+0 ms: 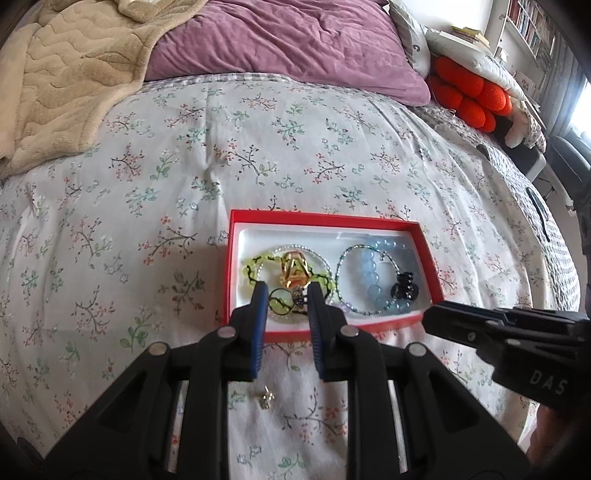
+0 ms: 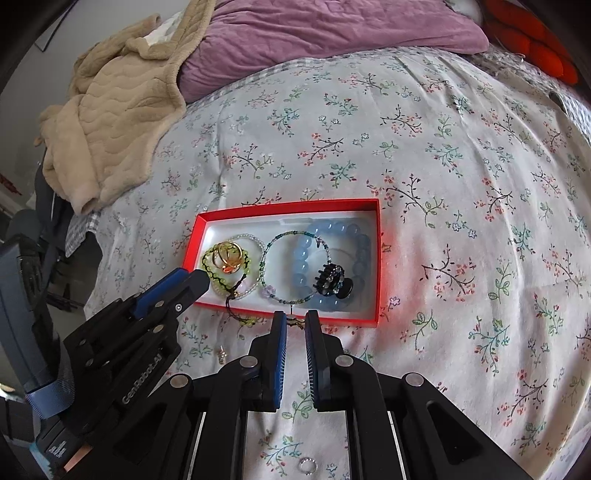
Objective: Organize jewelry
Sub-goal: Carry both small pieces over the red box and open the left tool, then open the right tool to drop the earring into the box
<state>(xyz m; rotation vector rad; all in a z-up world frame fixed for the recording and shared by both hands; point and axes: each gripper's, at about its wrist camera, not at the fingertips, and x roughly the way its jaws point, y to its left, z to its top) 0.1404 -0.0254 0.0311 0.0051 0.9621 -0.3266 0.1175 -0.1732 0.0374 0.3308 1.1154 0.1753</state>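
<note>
Jewelry fills a shallow red box with a white lining, which lies on a floral bedspread. On the box's left side sit a green beaded bracelet, a clear beaded bracelet and a gold ring cluster. On its right side lie a blue beaded bracelet, a thin beaded loop and a black hair claw.

Over the box's near left corner the left gripper has its fingers a little apart, framing a small dark ring; whether the pads press on it cannot be told. At the near rim the right gripper has its fingers almost together, pinching a small gold earring.

On the bedspread in front of the box lie a small metal charm and a silver ring. Farther off are a beige blanket and a purple pillow.
</note>
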